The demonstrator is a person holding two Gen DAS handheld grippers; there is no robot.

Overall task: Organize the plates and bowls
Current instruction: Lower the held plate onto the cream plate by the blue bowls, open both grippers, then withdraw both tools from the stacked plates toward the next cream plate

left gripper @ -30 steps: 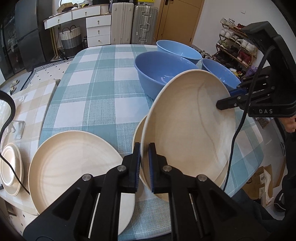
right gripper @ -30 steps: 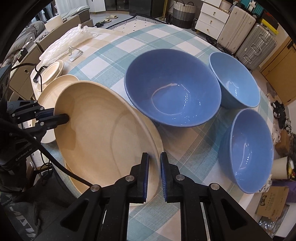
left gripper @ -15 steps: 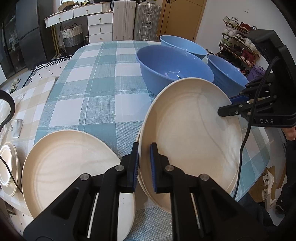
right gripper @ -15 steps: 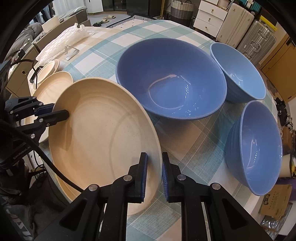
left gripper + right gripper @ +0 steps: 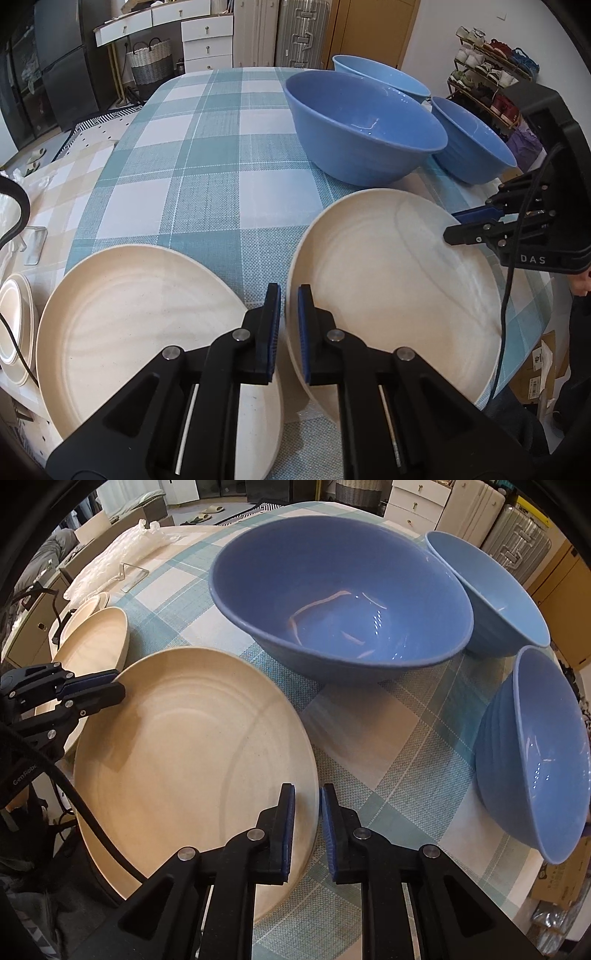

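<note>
a cream plate point(image 5: 388, 295) hangs low over a checked tablecloth point(image 5: 192, 177), pinched at opposite rims by two grippers. it looks stiff, smooth and fairly light, likely slippery and breakable if dropped, so the thin raised rim is the sensible place to take it, one grip on each side. the left gripper point(image 5: 289, 325) has its blue pads nearly together, clamped on the plate's near edge. the right gripper point(image 5: 307, 823) is likewise nearly closed on the opposite rim. whether another plate lies beneath is hidden. a second cream plate point(image 5: 140, 332) sits just beside it on the cloth. three blue bowls stand beyond, the big bowl point(image 5: 340, 594) nearest.
</note>
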